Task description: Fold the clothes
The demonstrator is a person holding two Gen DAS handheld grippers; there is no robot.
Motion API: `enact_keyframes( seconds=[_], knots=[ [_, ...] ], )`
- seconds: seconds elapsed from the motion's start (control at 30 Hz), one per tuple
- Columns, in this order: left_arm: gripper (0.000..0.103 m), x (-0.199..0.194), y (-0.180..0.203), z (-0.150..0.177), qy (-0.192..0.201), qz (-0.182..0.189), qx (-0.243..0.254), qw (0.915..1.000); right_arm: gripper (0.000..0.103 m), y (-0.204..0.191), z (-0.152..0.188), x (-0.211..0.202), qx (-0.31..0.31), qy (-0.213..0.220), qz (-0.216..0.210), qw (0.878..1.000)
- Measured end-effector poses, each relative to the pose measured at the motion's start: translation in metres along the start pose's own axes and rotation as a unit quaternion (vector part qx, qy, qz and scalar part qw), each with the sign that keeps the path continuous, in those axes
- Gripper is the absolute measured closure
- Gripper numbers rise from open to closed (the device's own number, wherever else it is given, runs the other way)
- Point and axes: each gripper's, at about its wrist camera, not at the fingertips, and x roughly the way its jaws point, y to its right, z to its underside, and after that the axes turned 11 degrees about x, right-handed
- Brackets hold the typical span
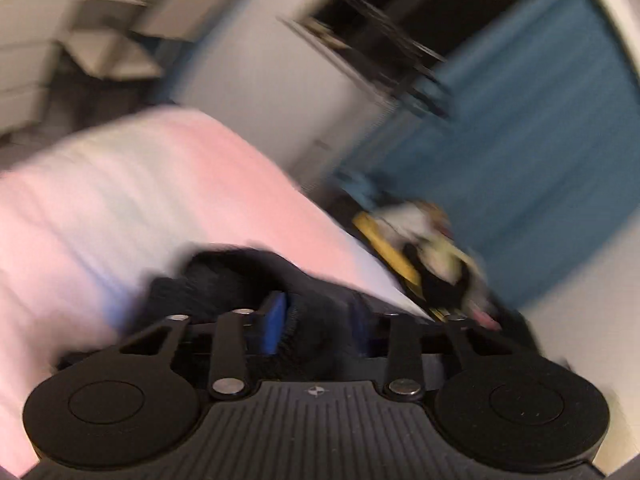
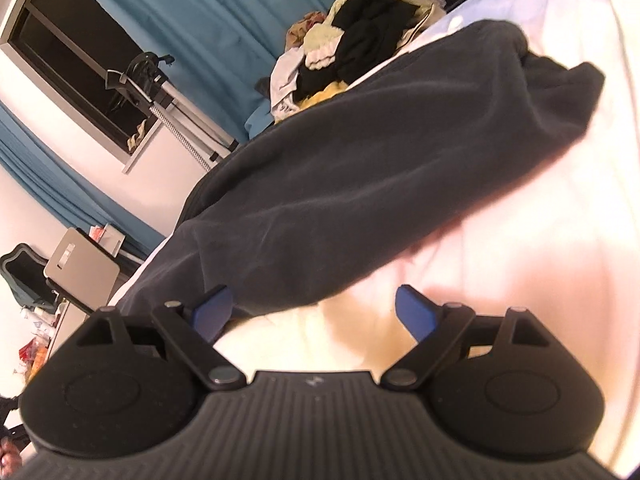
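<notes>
Left gripper clenched on bunched dark garment over pink bedsheet. Right gripper released, garment just ahead, edge at left pad. Only right view shows clothes pile sharply.

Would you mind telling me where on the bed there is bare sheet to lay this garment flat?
Bare pink sheet lies right of the dark garment, reaching down to the open right gripper. The far edge is crowded by the clothes pile. The left gripper grips dark fabric.
</notes>
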Motion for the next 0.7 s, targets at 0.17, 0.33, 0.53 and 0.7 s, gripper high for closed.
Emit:
enact_keyframes(
  seconds=[0.17, 0.33, 0.53, 0.7],
  knots=[
    [0.066, 0.003, 0.017, 0.053, -0.096, 0.016, 0.051, 0.9939, 0.013, -0.005, 0.003, 0.007, -0.004, -0.016, -0.006, 1.0],
    [0.065, 0.006, 0.006, 0.091, -0.106, 0.016, 0.021, 0.994, 0.013, -0.007, 0.007, 0.003, -0.005, -0.023, -0.01, 1.0],
    [0.058, -0.004, -0.01, 0.098, -0.026, 0.052, -0.027, 0.9979, 0.013, -0.007, 0.006, -0.002, 0.008, -0.018, -0.012, 1.0],
    [0.057, -0.023, -0.014, 0.083, -0.032, 0.054, -0.027, 0.9977, 0.013, -0.008, 0.007, 0.001, 0.011, -0.024, -0.011, 1.0]
  ],
)
